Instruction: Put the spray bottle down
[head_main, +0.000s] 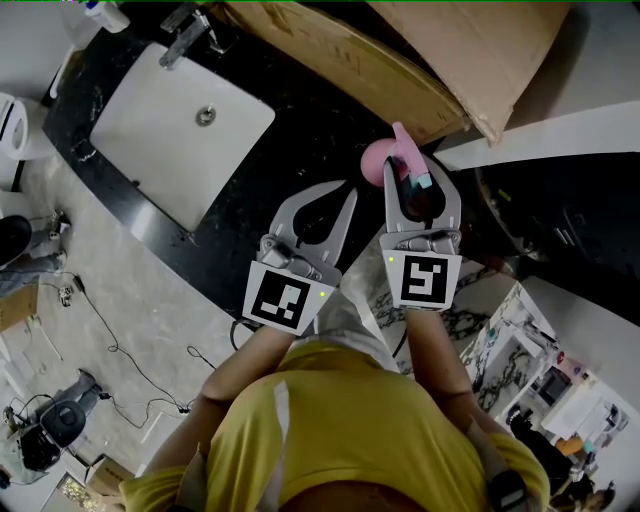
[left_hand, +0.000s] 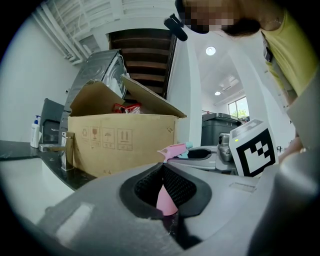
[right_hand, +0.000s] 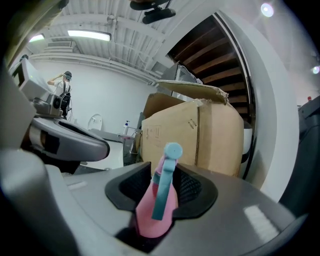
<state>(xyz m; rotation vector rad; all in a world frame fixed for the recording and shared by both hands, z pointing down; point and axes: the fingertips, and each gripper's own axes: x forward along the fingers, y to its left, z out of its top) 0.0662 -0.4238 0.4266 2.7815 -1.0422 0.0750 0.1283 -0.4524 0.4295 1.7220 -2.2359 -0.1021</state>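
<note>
The pink spray bottle (head_main: 378, 160) with a teal trigger stands upright between the jaws of my right gripper (head_main: 418, 178), above the black countertop (head_main: 290, 150). In the right gripper view the mesh pads (right_hand: 186, 187) press on both sides of the spray bottle (right_hand: 159, 202), just below its head. I cannot tell whether its base touches the counter. My left gripper (head_main: 345, 192) hangs just left of it, jaws shut with nothing between them. In the left gripper view the left gripper (left_hand: 161, 167) has its tips together, and the bottle's pink head (left_hand: 172, 149) shows beyond them.
A large open cardboard box (head_main: 400, 50) stands on the counter right behind the bottle. A white sink (head_main: 180, 130) with a faucet (head_main: 185, 35) lies to the left. A white ledge (head_main: 540, 150) borders the right. Cables trail across the floor (head_main: 100, 320) below the counter's edge.
</note>
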